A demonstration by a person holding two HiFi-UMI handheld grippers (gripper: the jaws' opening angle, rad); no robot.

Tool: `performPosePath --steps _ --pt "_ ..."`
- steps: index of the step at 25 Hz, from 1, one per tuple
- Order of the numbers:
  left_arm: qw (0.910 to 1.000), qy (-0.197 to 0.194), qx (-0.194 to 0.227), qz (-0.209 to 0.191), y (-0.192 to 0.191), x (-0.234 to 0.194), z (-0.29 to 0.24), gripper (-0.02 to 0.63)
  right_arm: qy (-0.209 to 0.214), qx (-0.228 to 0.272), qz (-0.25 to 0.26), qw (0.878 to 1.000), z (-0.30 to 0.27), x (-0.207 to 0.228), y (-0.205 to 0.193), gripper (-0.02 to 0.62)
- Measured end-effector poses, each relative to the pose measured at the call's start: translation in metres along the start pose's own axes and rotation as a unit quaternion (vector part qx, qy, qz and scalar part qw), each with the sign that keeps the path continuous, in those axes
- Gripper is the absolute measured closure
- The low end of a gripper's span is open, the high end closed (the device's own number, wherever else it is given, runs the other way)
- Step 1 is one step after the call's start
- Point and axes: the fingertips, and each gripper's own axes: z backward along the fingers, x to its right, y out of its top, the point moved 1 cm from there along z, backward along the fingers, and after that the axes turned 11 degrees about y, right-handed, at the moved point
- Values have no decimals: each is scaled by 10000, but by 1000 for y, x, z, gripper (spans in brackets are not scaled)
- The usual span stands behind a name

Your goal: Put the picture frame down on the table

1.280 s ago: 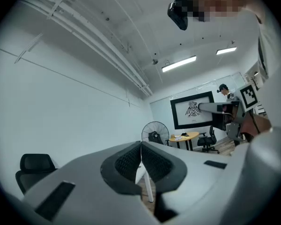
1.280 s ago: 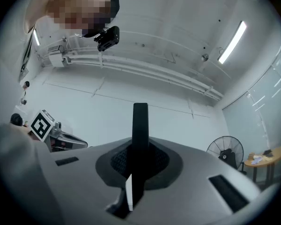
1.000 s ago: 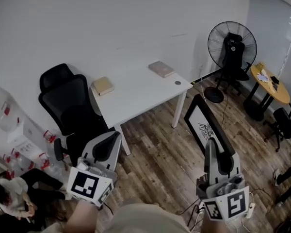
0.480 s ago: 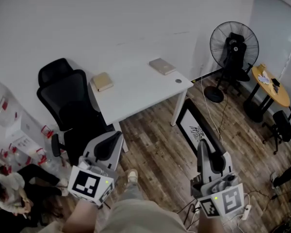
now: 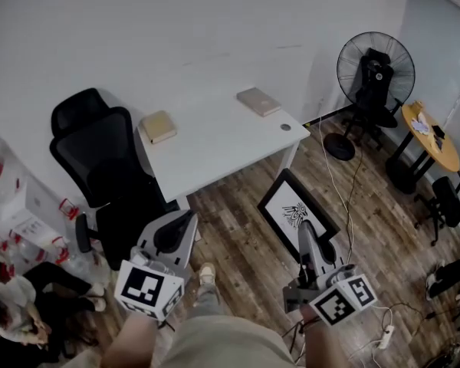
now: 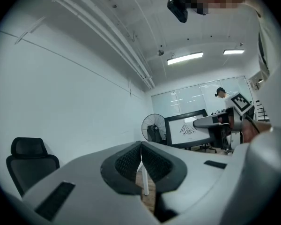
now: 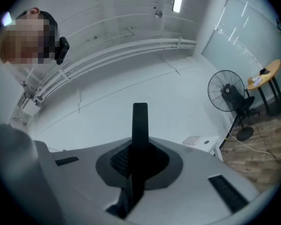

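Note:
The picture frame [image 5: 295, 208], black-edged with a white print and a small dark drawing, hangs above the wooden floor to the right of the white table [image 5: 215, 148]. My right gripper [image 5: 306, 232] is shut on its near edge. In the right gripper view the picture frame [image 7: 140, 125] shows edge-on as a black bar between the jaws of the right gripper [image 7: 139, 159]. My left gripper [image 5: 187, 219] is shut on nothing, low beside the table's front corner. In the left gripper view the left gripper [image 6: 141, 146] has its pads pressed together, with the picture frame [image 6: 187, 128] off to the right.
On the table lie a tan book [image 5: 159, 126], a second book [image 5: 258, 101] and a small dark disc [image 5: 285, 127]. A black office chair [image 5: 100, 163] stands at its left. A standing fan [image 5: 376, 67], a round yellow table [image 5: 429, 133] and floor cables [image 5: 333, 182] are at the right.
My right gripper has carried the frame left and lower, nearer the table's right end, and the frame has tilted flatter. The left gripper has barely moved.

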Motion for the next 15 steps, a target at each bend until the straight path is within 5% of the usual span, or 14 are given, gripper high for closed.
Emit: performPosePath --steps 15 --pt "9978 -277 -537 288 -52 -92 -142 583 -443 -503 -496 9965 -144 94 -45 565"
